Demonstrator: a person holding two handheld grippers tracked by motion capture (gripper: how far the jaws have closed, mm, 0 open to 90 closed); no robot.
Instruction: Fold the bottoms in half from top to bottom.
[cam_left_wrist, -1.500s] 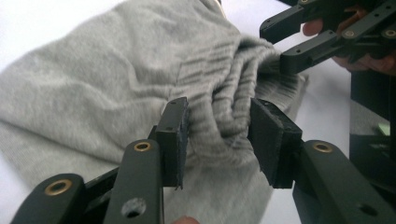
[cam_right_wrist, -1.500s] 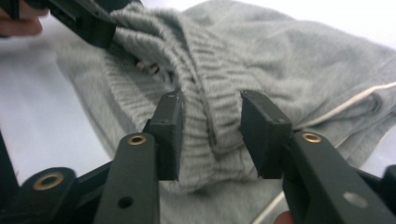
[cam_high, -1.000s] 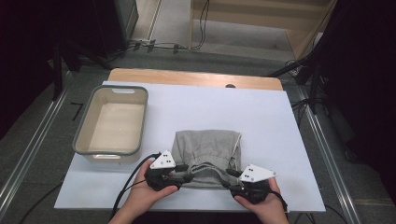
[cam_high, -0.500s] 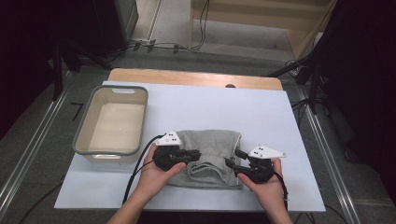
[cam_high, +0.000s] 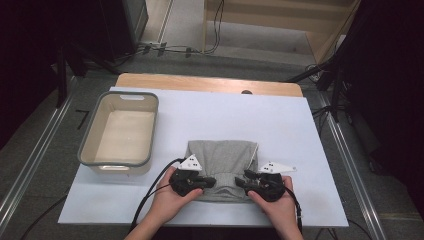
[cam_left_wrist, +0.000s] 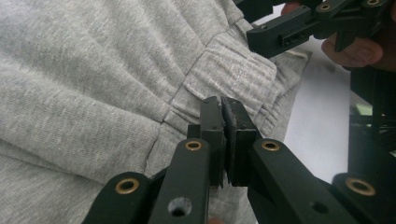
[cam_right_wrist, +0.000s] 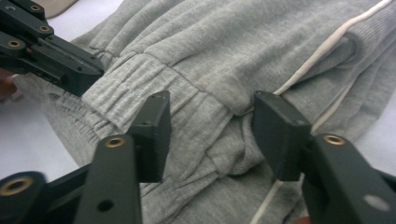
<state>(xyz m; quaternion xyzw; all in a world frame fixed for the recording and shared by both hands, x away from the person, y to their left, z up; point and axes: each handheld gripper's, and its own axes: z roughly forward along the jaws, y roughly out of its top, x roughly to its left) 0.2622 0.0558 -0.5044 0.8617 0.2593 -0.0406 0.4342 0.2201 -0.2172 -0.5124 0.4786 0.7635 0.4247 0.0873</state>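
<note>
1. Your left gripper (cam_left_wrist: 223, 109), at lower centre of its own view, has just been closing, and its jaws now stand together on the near edge of the grey garment (cam_high: 222, 167). Whether a fold of cloth is pinched between them cannot be told from the frames.
2. Your right gripper (cam_right_wrist: 210, 130) stands about half open. Its jaws have narrowed a little in the last moment, and they straddle a ridge of ribbed cloth without pressing on it.
3. Compared with a second ago, both of your hands sit farther up the high view, and the garment's near edge has come up with them.
4. Reading: a fold away from you appears under way, with the right-hand grip not yet made.
5. The garment lies in the lower centre of the high view on the white table (cam_high: 280, 115). It is soft grey jersey, folded, with a ribbed waistband and a pale drawcord (cam_right_wrist: 322, 46).
6. The tub (cam_high: 92, 137) stands at left, well apart.
</note>
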